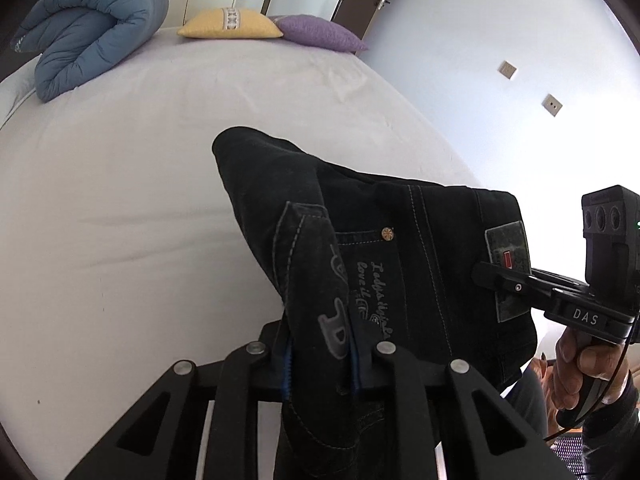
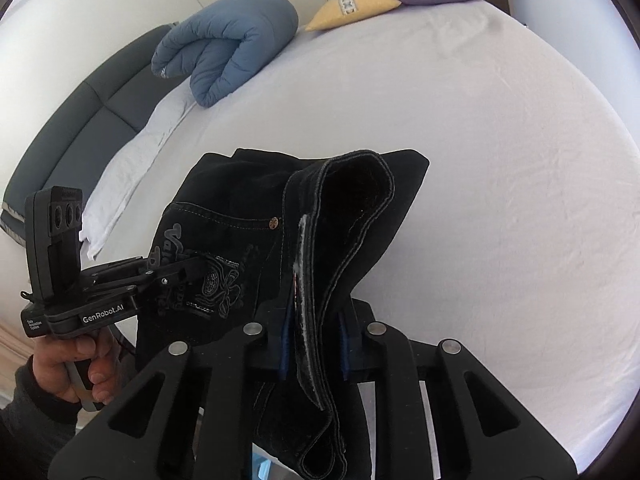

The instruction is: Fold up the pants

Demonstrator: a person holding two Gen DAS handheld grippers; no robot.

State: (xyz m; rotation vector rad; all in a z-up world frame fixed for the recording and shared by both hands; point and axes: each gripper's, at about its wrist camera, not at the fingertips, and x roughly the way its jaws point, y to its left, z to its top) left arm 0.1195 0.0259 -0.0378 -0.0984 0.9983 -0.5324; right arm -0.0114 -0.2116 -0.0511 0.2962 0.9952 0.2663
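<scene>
Black linkage grippers (image 1: 320, 360), silver rivets, blue pads, "DAS" and "GenRobot.AI" lettering, black cable, dark sleeves (image 2: 24, 412)

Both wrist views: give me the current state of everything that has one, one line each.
Left gripper: shut on the pants.
Right gripper: shut on the pants' waistband.
Pants: black, bunched, hanging between both grippers above the bed.
Bed: white sheet, lightly wrinkled.
Blue quilt: rolled up.
Yellow pillow: lying flat.
Purple pillow: beside it.
</scene>
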